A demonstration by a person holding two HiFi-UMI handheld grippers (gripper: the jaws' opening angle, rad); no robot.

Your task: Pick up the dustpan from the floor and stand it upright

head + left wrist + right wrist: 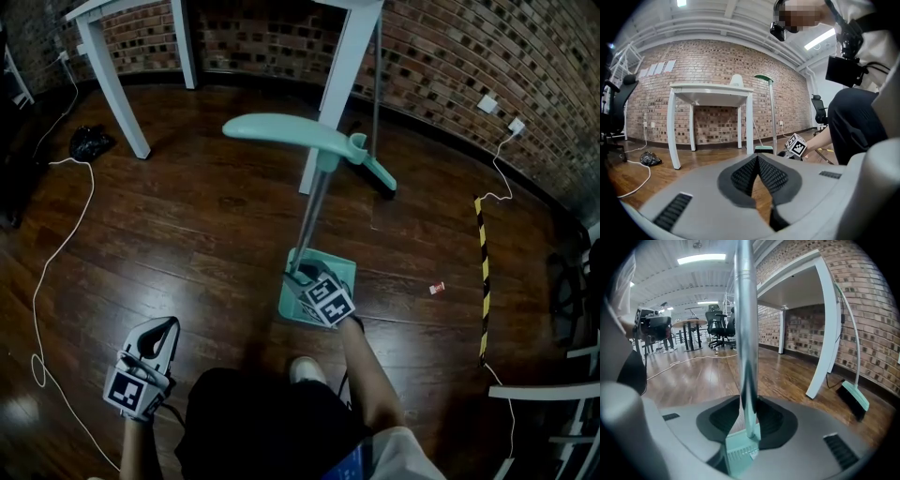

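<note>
right gripper (749, 401): jaws apart around the low end of the silver metal pole (743, 333); the pads do not seem to press on it.
dustpan: the teal plastic dustpan (339, 269) stands upright on the dark wooden floor (187, 225), just on the person's side of the white table leg (337, 84), with its handle up.
left gripper (757, 158): empty, tips together, well apart from the table leg, at the person's left.
broom: the teal broom (380, 176) leans beside the table leg.
step: letting go, judging by the upright pan.
next move: draw back straight without nudging the pole.
</note>
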